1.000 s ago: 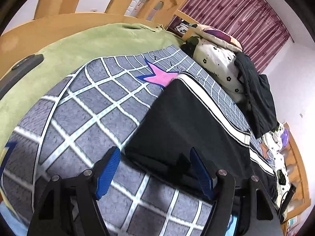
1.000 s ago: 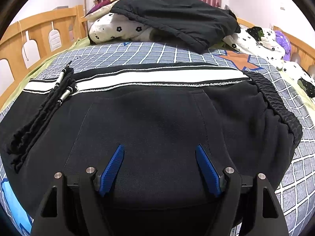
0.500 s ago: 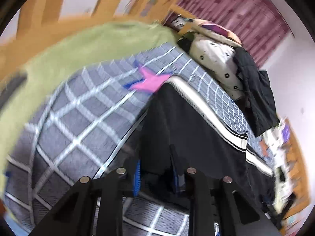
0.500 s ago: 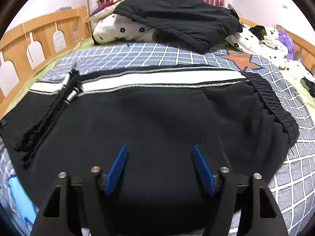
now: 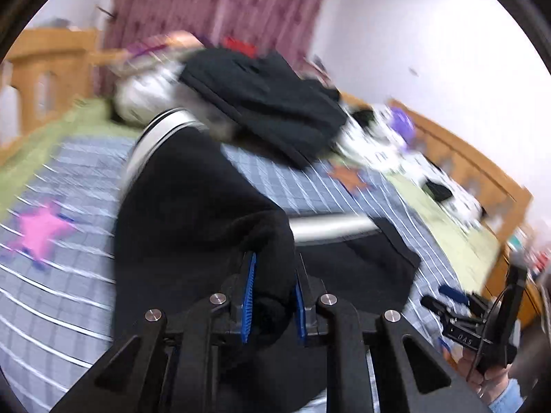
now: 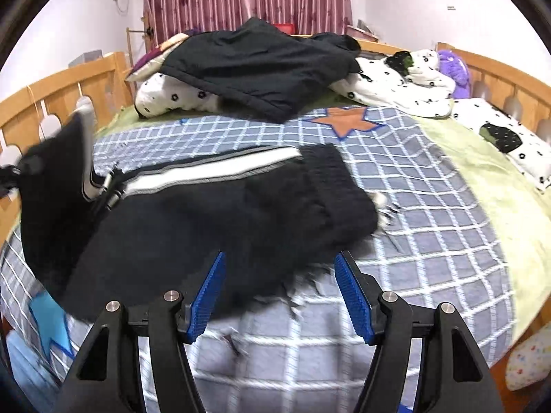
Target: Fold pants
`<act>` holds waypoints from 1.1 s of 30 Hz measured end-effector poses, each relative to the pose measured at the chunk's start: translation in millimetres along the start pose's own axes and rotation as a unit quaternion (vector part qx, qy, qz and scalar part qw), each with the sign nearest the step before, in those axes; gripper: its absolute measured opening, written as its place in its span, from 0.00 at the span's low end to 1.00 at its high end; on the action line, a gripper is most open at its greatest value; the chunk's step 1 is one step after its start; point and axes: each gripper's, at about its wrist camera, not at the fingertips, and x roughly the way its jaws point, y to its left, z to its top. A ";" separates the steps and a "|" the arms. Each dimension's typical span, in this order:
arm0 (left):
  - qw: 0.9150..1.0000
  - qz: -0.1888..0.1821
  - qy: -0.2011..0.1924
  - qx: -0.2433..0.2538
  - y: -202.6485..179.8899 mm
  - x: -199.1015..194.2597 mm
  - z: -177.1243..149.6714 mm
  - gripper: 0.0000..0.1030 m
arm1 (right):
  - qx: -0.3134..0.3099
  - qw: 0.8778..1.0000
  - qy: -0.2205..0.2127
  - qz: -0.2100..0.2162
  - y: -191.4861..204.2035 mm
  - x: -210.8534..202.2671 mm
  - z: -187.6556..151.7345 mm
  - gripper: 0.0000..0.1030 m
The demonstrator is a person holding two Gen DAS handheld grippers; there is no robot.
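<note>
Black pants [image 6: 241, 213] with a white side stripe lie on the checked bedspread [image 6: 430, 213]. In the left wrist view my left gripper [image 5: 275, 265] has its jaws closing on a bunched fold of the pants [image 5: 193, 206], with the pads pressing the fabric and the cloth lifted off the bed. That raised end [image 6: 58, 172] shows at the left of the right wrist view. My right gripper [image 6: 279, 265] stands open low over the near hem, the cloth edge lying between its fingers without being pinched. It also appears as the right gripper [image 5: 461, 313] in a hand at the lower right.
A black jacket [image 6: 261, 69] lies over dotted pillows [image 6: 396, 82] at the head of the bed. A wooden bed rail [image 6: 51, 89] runs along the left and another along the right. A purple plush [image 6: 454, 69] sits at the far right.
My left gripper shut on the pants' end, then swung up and across with it, rolling as it went. The right gripper drew back toward the near hem, with its jaws slightly narrower.
</note>
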 end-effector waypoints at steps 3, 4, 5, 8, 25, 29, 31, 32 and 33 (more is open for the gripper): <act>0.997 -0.043 0.063 -0.026 -16.1 49.4 -33.5 0.17 | 0.000 1.000 0.017 -0.007 -9.0 -2.5 -10.6 0.64; 0.995 -0.047 0.079 -0.032 -19.1 59.4 -42.4 0.17 | -0.002 1.000 0.023 -0.012 -10.0 -2.7 -14.9 0.64; 0.995 -0.040 0.086 -0.027 -21.3 65.8 -50.2 0.17 | -0.006 1.000 0.026 -0.016 -9.0 -2.7 -17.5 0.64; 0.997 -0.056 0.057 -0.009 -19.6 44.9 -48.9 0.20 | -0.019 0.999 0.033 -0.011 -5.5 -4.4 -24.4 0.64; 0.997 0.028 0.074 -0.024 101.6 -37.0 -87.8 0.76 | 0.134 0.945 0.136 0.265 97.1 113.0 16.4 0.69; 0.995 0.008 0.076 -0.058 98.6 -11.4 -92.0 0.78 | 0.106 0.947 0.135 0.272 115.9 114.4 21.1 0.37; 0.996 0.015 0.074 -0.054 90.4 -1.1 -92.5 0.81 | 0.093 0.949 0.121 0.277 113.7 109.4 29.6 0.17; 0.996 0.021 0.073 -0.043 83.3 3.1 -92.9 0.84 | 0.096 0.947 0.114 0.285 110.3 107.4 35.1 0.15; 0.996 0.030 0.074 -0.030 74.9 8.5 -92.3 0.84 | 0.102 0.946 0.101 0.292 102.4 100.9 41.7 0.12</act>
